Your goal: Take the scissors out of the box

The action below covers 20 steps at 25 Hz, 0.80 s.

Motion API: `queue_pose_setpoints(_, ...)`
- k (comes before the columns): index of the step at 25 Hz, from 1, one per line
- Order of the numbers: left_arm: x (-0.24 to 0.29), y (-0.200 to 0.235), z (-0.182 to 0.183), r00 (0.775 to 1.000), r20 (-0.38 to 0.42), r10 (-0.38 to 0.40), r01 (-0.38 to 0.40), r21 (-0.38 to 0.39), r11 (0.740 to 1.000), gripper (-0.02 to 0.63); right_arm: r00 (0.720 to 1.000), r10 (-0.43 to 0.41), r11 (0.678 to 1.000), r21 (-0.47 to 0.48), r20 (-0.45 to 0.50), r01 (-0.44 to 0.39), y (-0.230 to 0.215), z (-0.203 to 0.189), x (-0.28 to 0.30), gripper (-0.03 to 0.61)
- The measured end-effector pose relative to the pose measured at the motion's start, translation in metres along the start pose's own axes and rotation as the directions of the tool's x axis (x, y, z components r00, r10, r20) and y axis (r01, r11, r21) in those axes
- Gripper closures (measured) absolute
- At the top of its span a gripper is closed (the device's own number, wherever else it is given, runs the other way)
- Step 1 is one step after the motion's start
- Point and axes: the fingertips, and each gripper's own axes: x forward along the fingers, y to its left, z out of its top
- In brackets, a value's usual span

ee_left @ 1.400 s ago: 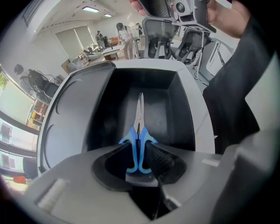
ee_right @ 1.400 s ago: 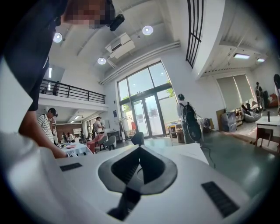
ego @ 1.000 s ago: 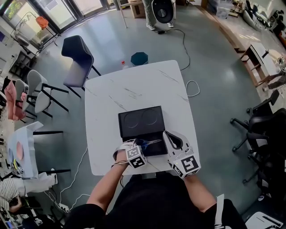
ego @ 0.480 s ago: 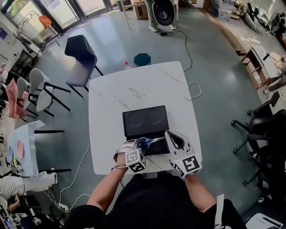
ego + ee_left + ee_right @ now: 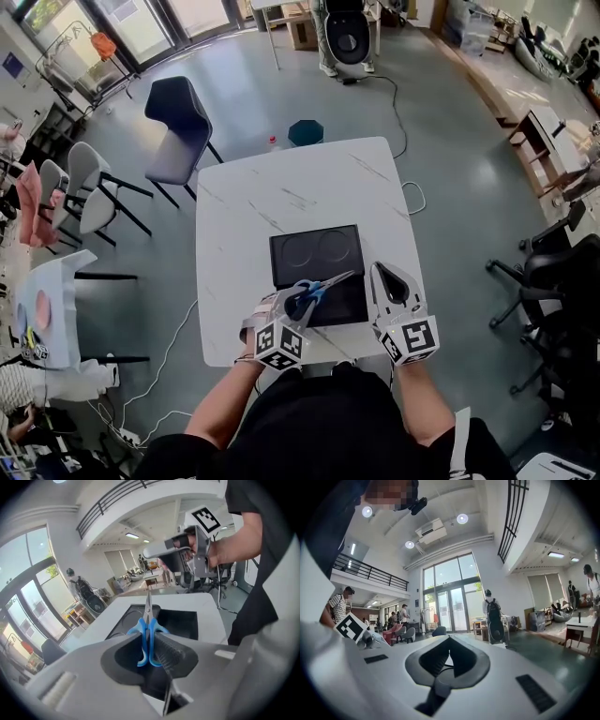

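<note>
The left gripper (image 5: 298,302) pinches the blue-handled scissors (image 5: 319,287) by their 2 handle loops and holds them above the open black box (image 5: 319,253) on the white tabletop (image 5: 281,187). The right gripper (image 5: 392,281) hovers at the box's right edge, its jaws seemingly pressed together and empty.

Head view, high overhead, facing steeply down on the white table (image 5: 281,187); left gripper view, close along its jaws, tilted down across the black box (image 5: 185,620) toward the right gripper (image 5: 151,552), all shared overhead; right gripper view, level, facing the hall's windows (image 5: 450,592).
</note>
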Motion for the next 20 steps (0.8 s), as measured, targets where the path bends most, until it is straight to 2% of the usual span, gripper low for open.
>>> queue_pose_setpoints(5,-0.025,0.028,0.023,0.983,0.155,0.101,-0.080,-0.137,0.987,0.520,1.000,-0.011,1.000,-0.007,-0.005,0.011,0.010,-0.001,-0.002,0.571)
queue_pose_setpoints(9,-0.045,0.048,0.038,0.952,0.261,0.162,-0.082,-0.291,0.953,0.520,1.000,-0.001,1.000,-0.014,-0.011,0.001,0.025,0.000,-0.002,0.572)
queue_pose_setpoints(13,-0.062,0.065,0.047,0.918,0.335,0.212,-0.052,-0.427,0.903,0.520,1.000,0.024,0.999,-0.028,-0.019,-0.024,0.044,0.002,-0.002,0.572)
queue_pose_setpoints(18,-0.081,0.082,0.048,0.875,0.401,0.270,0.029,-0.601,0.799,0.520,0.999,0.045,0.998,-0.040,-0.009,-0.045,0.065,0.004,-0.001,0.572)
queue_pose_setpoints(20,-0.088,0.085,0.044,0.865,0.409,0.291,0.026,-0.614,0.789,0.520,0.999,0.044,0.997,-0.057,-0.005,-0.044,0.071,0.006,-0.001,0.572)
